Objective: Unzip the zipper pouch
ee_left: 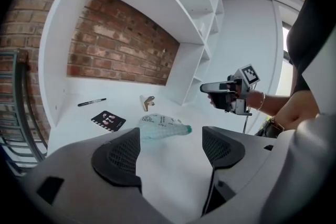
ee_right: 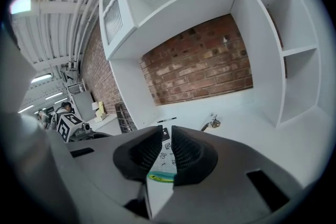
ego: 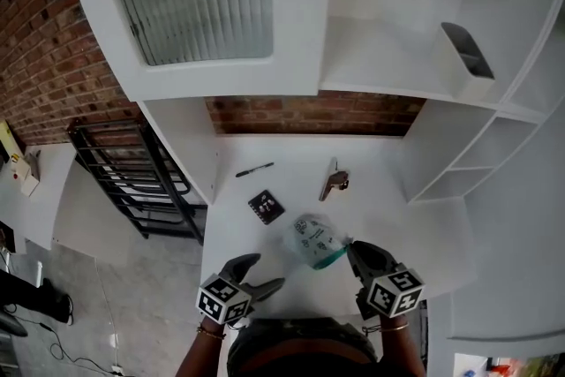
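Observation:
The zipper pouch (ego: 314,241) is a clear printed bag with a green zipper edge, and it lies flat on the white desk (ego: 291,146). My left gripper (ego: 267,271) hovers near the desk's front edge, left of the pouch, open with nothing between its jaws. In the left gripper view the pouch (ee_left: 161,126) sits ahead of those jaws (ee_left: 170,144). My right gripper (ego: 352,246) is just right of the pouch's green end. It shows raised above the desk (ee_left: 202,87), shut and holding nothing. In the right gripper view the green end (ee_right: 160,177) shows below the shut jaws (ee_right: 167,134).
A black marker (ego: 254,169), a black card (ego: 266,207) and a metal clip (ego: 334,181) lie farther back on the desk. White shelves rise at the right, with a white bin (ego: 465,57) on one. A black metal rack (ego: 132,181) stands left of the desk.

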A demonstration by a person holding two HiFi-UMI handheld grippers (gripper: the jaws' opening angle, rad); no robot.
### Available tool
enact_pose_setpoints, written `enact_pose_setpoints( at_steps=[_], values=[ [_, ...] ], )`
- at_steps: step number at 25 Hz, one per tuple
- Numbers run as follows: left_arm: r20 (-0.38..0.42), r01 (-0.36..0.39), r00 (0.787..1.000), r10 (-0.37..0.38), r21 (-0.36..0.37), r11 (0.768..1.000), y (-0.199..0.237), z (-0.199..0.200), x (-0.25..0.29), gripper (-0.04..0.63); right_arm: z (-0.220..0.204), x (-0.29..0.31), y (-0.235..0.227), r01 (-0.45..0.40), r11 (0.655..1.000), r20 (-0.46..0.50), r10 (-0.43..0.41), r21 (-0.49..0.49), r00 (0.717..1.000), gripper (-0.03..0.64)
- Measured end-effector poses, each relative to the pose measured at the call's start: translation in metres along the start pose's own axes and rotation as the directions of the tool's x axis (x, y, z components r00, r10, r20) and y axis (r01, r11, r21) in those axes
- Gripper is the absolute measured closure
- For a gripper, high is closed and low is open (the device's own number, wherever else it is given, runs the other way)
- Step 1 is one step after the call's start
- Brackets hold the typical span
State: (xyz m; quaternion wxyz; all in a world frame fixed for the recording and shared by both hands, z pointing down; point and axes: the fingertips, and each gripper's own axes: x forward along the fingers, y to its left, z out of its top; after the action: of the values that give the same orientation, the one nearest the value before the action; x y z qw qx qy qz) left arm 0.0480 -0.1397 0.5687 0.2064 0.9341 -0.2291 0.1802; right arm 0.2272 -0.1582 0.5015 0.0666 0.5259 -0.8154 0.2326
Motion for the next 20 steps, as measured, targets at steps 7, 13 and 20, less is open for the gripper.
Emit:
enact_pose_setpoints(
  at_steps=[7, 13, 20],
  values=[
    [0.086, -0.101, 0.991, 0.104, -0.040, 0.994, 0.016, 0.001, -0.032, 0.469, -0.003, 0.017, 0.011, -0.020, 0.999, -0.023, 0.019, -0.049, 1.000, 0.580],
    [0.101, -0.157, 0.982, 0.161, -0.045, 0.987, 0.028, 0.001, -0.047, 0.580, -0.001, 0.026, 0.016, -0.030, 0.997, -0.034, 0.027, -0.070, 0.999, 0.594],
    [0.070, -0.178, 0.981, 0.180, -0.031, 0.983, 0.035, -0.003, -0.054, 0.586, -0.001, 0.029, 0.020, -0.030, 0.995, -0.048, 0.026, -0.094, 0.999, 0.614]
  ],
)
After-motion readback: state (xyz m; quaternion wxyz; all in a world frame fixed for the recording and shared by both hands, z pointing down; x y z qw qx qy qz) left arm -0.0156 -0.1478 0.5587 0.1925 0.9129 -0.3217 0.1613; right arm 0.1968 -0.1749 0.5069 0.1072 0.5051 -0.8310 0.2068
